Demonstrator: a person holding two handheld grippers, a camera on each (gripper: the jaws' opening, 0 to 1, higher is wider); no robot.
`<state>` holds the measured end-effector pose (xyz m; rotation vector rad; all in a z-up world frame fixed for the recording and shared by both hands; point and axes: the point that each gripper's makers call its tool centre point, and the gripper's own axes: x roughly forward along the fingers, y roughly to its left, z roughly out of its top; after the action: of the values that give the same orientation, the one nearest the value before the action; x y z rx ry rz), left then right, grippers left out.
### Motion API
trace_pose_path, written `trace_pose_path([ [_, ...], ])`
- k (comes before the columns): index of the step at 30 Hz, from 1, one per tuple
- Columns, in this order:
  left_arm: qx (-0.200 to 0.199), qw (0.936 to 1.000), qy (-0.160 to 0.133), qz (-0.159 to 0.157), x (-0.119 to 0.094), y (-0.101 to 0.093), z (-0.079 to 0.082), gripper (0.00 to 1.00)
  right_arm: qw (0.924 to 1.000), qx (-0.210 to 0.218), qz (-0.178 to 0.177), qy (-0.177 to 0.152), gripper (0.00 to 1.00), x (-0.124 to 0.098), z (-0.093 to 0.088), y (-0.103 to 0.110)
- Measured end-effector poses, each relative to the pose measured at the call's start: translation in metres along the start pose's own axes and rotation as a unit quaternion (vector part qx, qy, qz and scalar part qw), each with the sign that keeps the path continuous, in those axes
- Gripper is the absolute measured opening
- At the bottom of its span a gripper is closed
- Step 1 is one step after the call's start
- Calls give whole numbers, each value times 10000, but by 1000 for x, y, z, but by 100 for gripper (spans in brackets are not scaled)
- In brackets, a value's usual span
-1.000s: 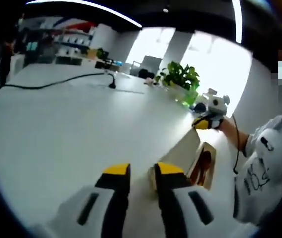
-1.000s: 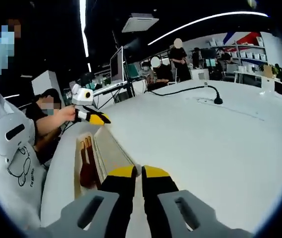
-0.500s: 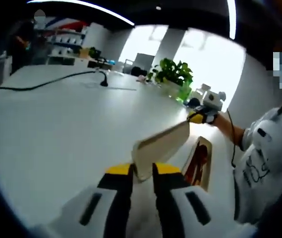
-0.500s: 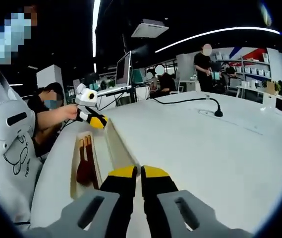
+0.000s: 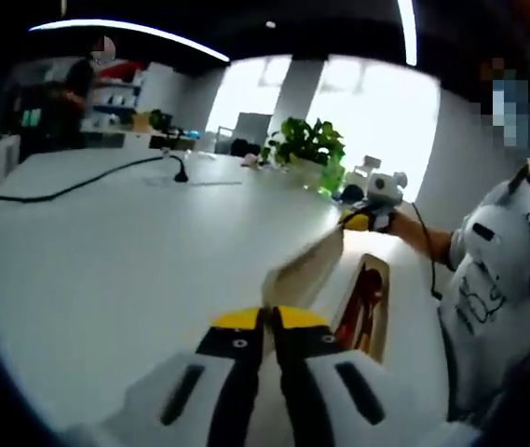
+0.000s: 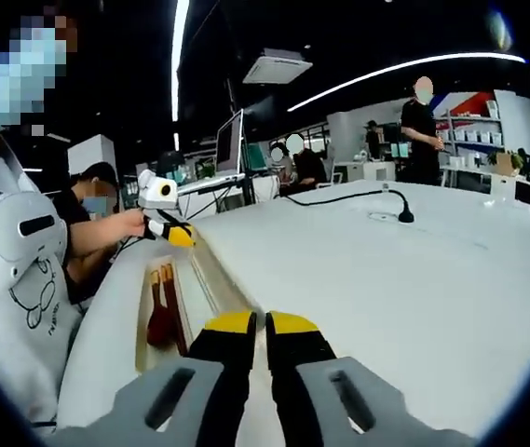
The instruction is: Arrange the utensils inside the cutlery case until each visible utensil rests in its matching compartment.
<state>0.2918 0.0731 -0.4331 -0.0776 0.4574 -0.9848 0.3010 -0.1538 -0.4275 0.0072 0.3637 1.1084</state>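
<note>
White table (image 5: 97, 261) fills the lower half of both views; a black cable with a stub mic stand runs across its far side, upper left in the left gripper view.

Cutlery case (image 5: 369, 312), lower right of centre in the left gripper view, lower left in the right gripper view (image 6: 143, 321): a pale open tray lying flat on the table, with reddish-brown utensils (image 6: 162, 312) in it. Blurred; their kind and compartments cannot be told.

Lid (image 5: 306, 270): a pale panel standing on edge along the tray's side. A second ago it lay low and nearly flat between the two grippers; half a second ago it had swung up steeply; now it is raised, seen almost edge-on in the right gripper view (image 6: 204, 279). So the case is being opened from both ends, and the utensils are exposed for sorting. Judgement: arranging has not begun; the lid needs to be laid back or let go first.

Left gripper (image 5: 269, 321), bottom centre: yellow-tipped jaws drawn almost together, apparently pinching the near end of the lid, though the contact is blurred. Earlier they stood wider apart.

Right gripper (image 6: 265, 326), bottom centre of its own view: jaws likewise nearly closed at the lid's other end; it shows again at the lid's far end in the left gripper view (image 5: 362, 219).

Potted plant (image 5: 306, 149), upper centre, by the bright window.
</note>
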Motion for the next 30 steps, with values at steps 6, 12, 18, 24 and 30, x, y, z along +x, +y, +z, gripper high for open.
trace_pose_path([
  [6, 64, 9998, 163, 61, 0, 7, -7, 4, 9995, 247, -11, 180, 10, 3, -14, -3],
  [12, 82, 9998, 168, 91, 0, 8, -9, 4, 9998, 148, 45, 122, 4, 6, -8, 0],
  [18, 61, 9998, 146, 101, 0, 9, -7, 4, 9998, 155, -17, 160, 3, 6, -9, 1],
  [24, 34, 9999, 77, 88, -2, 5, -1, 4, 9999, 78, -100, 56, 3, 0, 1, 5],
  [30, 101, 9999, 13, 99, -7, -1, 3, 5, 9999, -8, -132, -16, 3, -6, 9, 14],
])
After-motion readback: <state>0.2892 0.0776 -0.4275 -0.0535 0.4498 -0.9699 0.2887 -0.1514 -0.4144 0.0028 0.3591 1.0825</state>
